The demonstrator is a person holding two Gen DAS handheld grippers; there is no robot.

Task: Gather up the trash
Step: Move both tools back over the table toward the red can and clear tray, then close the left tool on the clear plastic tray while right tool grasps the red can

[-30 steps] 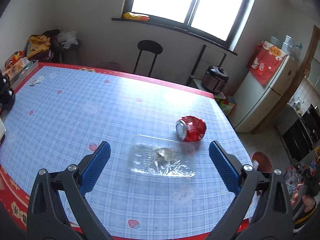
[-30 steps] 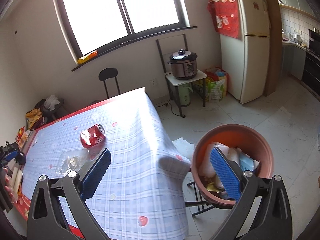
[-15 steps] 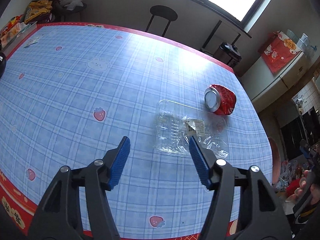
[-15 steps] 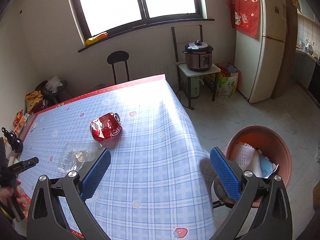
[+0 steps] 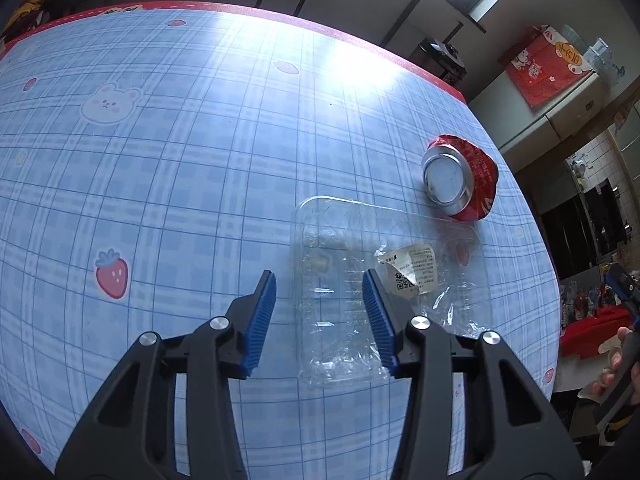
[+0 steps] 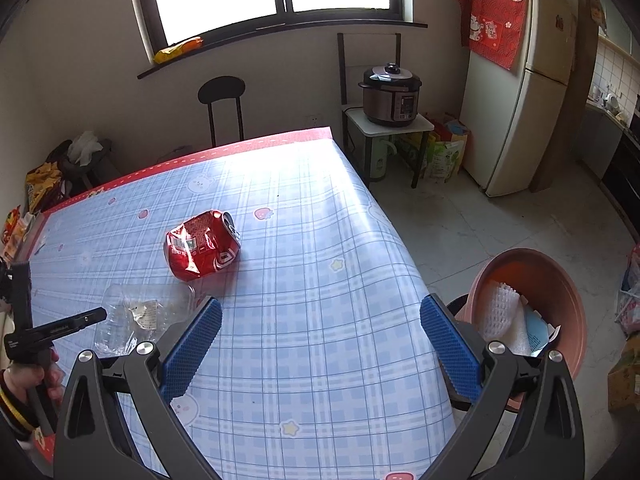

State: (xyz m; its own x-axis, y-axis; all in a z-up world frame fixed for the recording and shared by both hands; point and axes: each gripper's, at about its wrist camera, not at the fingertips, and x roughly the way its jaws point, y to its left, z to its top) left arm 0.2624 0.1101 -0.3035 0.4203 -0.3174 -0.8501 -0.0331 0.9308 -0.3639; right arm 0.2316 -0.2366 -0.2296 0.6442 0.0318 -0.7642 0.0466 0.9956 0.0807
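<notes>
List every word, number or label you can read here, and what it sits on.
Nothing reads clearly.
White sticker on clear plastic tray: QR code, print too small.
Crushed red soda can: barcode label, white lettering distorted.
Red cloth on fridge: gold characters, blurred.
Cooker panel: unreadable.

bin (image 6: 560,280): near rim behind right tool (image 6: 320,340) | label (image 5: 414,274): print unreadable

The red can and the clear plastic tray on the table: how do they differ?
The red can is opaque, crumpled metal lying on its side; the clear plastic tray is see-through, flat and bears a torn paper label. The left gripper straddles the tray's edge; the can lies untouched. Both rest on the table.
</notes>
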